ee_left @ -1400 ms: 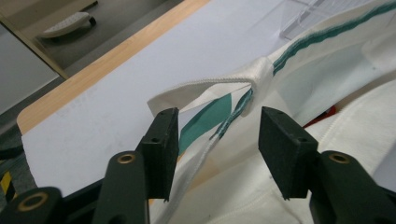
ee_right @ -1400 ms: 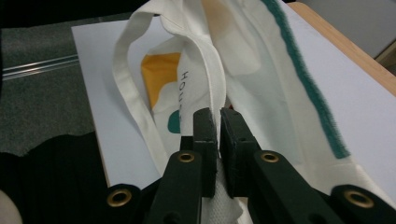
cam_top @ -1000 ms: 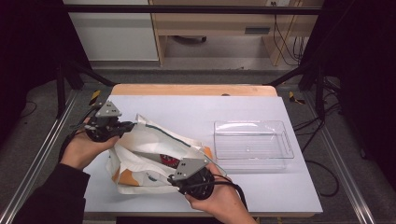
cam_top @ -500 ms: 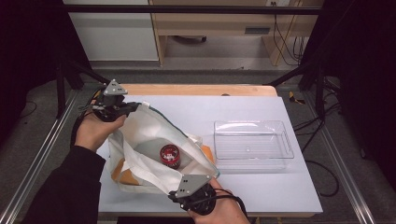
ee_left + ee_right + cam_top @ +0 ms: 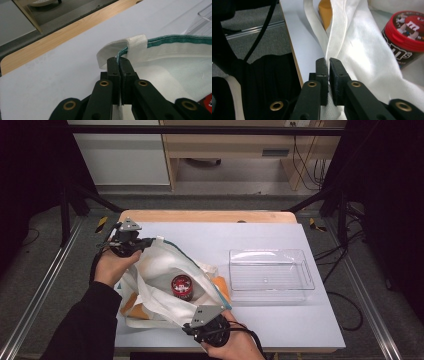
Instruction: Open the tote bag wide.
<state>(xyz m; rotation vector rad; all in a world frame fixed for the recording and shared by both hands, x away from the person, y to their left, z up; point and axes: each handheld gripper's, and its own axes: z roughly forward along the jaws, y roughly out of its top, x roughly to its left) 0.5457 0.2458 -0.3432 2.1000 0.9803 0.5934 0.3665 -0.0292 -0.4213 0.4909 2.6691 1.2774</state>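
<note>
A white cloth bag [image 5: 160, 265] with a green-trimmed rim and orange patches lies on the left half of the table, its mouth pulled wide. Inside it stands a red-lidded M&M's can [image 5: 182, 286], which also appears in the right gripper view [image 5: 405, 37]. My left gripper [image 5: 146, 241] is at the bag's far left and is shut on the green-trimmed rim [image 5: 120, 60] beside a handle loop. My right gripper [image 5: 194, 322] is at the near table edge, shut on the bag's near rim [image 5: 327, 58]. Its jaws have just been opening slightly, with the cloth still pinched between them.
A clear plastic tray [image 5: 270, 275] sits to the right of the bag. The white table top [image 5: 225, 235] has a wooden strip along its far edge. Metal rails run down both sides of the table, and cables trail on the floor at the right.
The two grippers have drawn apart, the left toward the far left and the right toward the near edge. The bag's mouth has spread open and the red-lidded can has come into sight.
</note>
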